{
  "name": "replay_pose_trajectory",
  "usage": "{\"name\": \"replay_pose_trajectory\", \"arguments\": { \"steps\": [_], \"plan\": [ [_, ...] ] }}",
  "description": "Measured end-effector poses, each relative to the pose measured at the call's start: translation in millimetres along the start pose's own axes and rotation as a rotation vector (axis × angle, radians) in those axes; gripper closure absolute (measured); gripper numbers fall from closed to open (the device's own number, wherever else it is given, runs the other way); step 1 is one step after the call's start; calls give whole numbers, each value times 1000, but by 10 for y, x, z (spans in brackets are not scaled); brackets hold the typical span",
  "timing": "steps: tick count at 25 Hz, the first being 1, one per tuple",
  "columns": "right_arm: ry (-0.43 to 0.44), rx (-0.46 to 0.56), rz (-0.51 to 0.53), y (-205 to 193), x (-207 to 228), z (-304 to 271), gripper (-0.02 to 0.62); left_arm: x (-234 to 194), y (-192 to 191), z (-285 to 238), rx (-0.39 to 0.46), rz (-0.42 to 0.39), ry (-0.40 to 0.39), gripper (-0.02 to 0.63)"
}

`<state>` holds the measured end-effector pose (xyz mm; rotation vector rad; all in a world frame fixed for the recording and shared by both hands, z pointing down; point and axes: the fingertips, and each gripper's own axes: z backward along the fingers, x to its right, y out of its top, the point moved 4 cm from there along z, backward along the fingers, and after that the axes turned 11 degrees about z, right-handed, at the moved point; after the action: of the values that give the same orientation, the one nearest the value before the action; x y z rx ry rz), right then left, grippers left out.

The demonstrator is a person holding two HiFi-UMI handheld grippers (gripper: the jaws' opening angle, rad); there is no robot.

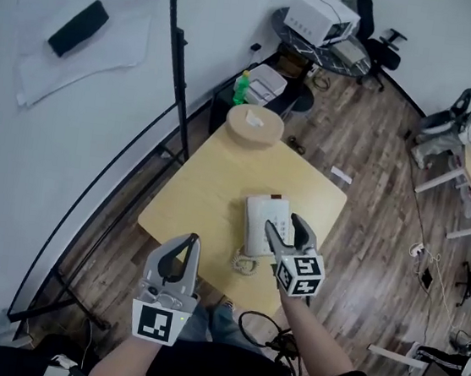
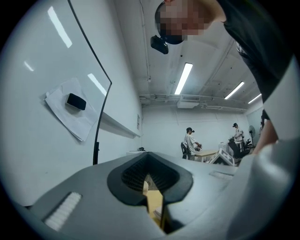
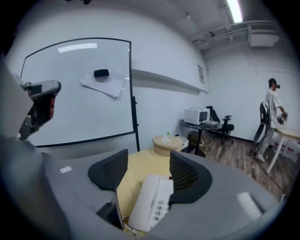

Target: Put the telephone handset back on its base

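At lower left, the left tool (image 1: 187, 249) hangs off the counter's (image 1: 211, 180) near edge, jaws together, empty. Mid-counter sits the telephone (image 1: 267, 222), handset (image 1: 253, 228) apparently seated in its cradle, cord (image 1: 246, 264) coiled in front. The right tool (image 1: 290, 230) hovers above, jaws wide, holding nothing. Placing looks done; next probably just pull clear.

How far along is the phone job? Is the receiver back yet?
Done, it seems: the handset lies in its cradle on the telephone base, on the wooden table. In hand: nothing. The right gripper hangs open above it, and the left gripper is shut and empty. Left: probably only to move away.
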<state>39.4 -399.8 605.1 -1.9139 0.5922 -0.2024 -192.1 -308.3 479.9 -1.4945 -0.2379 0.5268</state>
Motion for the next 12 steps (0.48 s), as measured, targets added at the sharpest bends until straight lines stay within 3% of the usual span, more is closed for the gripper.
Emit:
{"name": "replay_pose_trajectory", "arguments": {
  "steps": [2,6,9,11,12],
  "plan": [
    [-5,50,73,259,23,330,378,74,129,-12,11,-4,-9,606],
    [-39,145,179,731,31,883,445,244,362,-76,40,-12,-41,606],
    [-87,211,202,987,37,1237,496,386,522,-96,57,-36,-68,606],
    [-109,253,204,1068,45,1426,563,480,610,-99,69,-40,-80,606],
    [-113,277,201,1100,37,1508,563,522,644,-94,70,-41,-84,606]
  ]
}}
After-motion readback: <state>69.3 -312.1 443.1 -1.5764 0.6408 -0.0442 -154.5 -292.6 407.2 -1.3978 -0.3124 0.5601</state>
